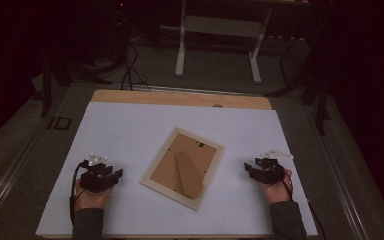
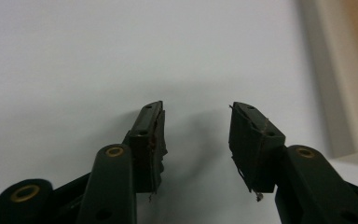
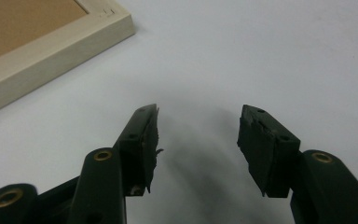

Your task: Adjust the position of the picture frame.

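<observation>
A pale wooden picture frame (image 1: 182, 168) lies face down in the middle of the white sheet (image 1: 130, 125), its brown backing and folded stand facing up. My left gripper (image 1: 111, 176) rests on the sheet to the frame's left, open with nothing between its jaws (image 2: 196, 116). The frame's pale edge (image 2: 340, 84) shows at the right of the left gripper view. My right gripper (image 1: 250, 169) rests to the frame's right, open and empty (image 3: 198, 116). A corner of the frame (image 3: 56, 42) sits at the upper left of the right gripper view.
The white sheet covers a wooden tabletop (image 1: 180, 97) whose far edge shows beyond it. Past the table stand a white desk's legs (image 1: 181, 45) and cables (image 1: 130, 70) on a dark floor.
</observation>
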The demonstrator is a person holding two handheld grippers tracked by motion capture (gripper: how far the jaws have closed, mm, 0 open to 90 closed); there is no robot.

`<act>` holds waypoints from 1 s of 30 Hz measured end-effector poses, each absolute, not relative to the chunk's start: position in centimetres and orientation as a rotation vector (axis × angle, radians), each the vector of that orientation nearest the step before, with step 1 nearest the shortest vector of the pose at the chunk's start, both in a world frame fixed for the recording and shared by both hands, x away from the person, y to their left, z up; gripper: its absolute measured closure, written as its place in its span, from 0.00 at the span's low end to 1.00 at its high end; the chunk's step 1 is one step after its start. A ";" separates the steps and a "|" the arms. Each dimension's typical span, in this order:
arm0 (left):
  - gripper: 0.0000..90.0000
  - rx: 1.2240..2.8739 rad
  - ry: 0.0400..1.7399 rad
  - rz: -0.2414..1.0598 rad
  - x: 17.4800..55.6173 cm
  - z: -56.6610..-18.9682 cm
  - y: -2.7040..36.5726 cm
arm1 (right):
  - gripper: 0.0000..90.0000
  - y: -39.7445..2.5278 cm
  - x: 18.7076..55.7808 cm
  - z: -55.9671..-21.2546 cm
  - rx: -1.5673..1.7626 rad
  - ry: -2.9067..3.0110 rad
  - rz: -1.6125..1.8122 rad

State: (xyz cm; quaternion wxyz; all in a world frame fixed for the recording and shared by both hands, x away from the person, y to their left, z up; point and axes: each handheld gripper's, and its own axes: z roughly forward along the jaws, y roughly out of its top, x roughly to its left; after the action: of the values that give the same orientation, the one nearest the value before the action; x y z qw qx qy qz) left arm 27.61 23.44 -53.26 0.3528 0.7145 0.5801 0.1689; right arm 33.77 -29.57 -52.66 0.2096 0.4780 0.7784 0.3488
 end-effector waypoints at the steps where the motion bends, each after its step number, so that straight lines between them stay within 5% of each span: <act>1: 0.61 1.844 1.493 0.440 27.6 -53.1 23.4 | 0.53 -29.6 33.8 -52.7 1.328 2.167 0.965; 13: 0.65 1.886 1.320 0.459 27.0 -51.8 21.2 | 0.59 -29.8 33.4 -52.1 1.309 2.153 1.002; 30: 0.67 1.966 1.139 0.391 25.8 -51.7 18.7 | 0.82 -29.0 33.5 -51.8 1.295 2.148 1.066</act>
State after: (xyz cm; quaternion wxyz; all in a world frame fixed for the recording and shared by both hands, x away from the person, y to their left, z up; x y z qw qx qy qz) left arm 25.79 18.65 -51.68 0.4057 0.7794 0.4516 0.1550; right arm 33.50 -28.96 -51.78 0.2065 0.4649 0.7712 0.3827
